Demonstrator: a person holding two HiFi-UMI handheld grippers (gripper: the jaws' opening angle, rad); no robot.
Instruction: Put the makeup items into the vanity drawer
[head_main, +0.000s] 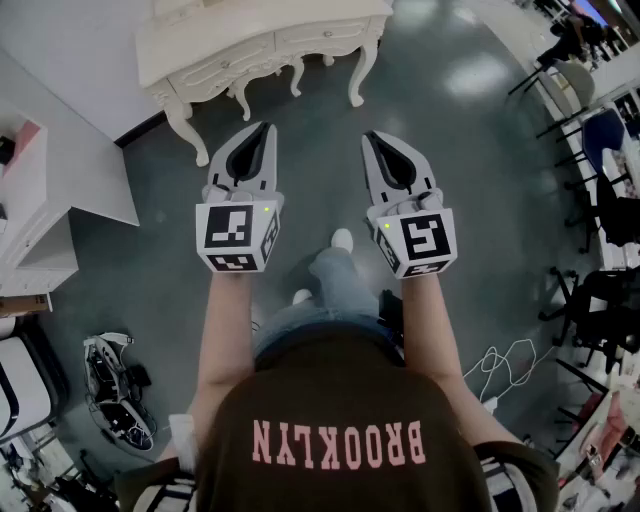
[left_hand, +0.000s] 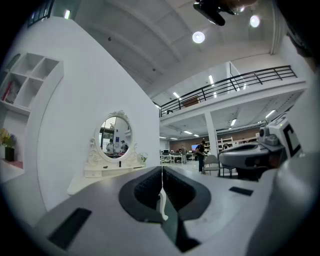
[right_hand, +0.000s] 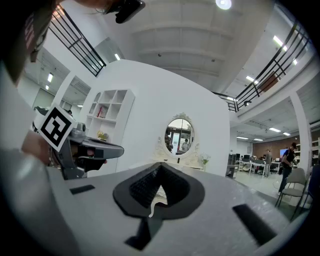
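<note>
A white vanity (head_main: 270, 45) with carved legs stands against the wall ahead of me. Its oval mirror (left_hand: 116, 135) shows in the left gripper view, and the mirror (right_hand: 179, 134) shows again in the right gripper view. No makeup items can be made out at this distance. My left gripper (head_main: 265, 128) and my right gripper (head_main: 372, 137) are held level side by side above the grey floor, well short of the vanity. Both are shut with nothing between the jaws. The left gripper (left_hand: 161, 167) and the right gripper (right_hand: 159, 167) each show their jaws meeting at the tip.
A white shelf unit (head_main: 40, 200) stands at the left, its cubbies (right_hand: 112, 107) beside the vanity. Office chairs (head_main: 600, 200) line the right side. A white cable (head_main: 500, 365) and a heap of gear (head_main: 115, 385) lie on the floor behind me. People (left_hand: 201, 152) stand far off.
</note>
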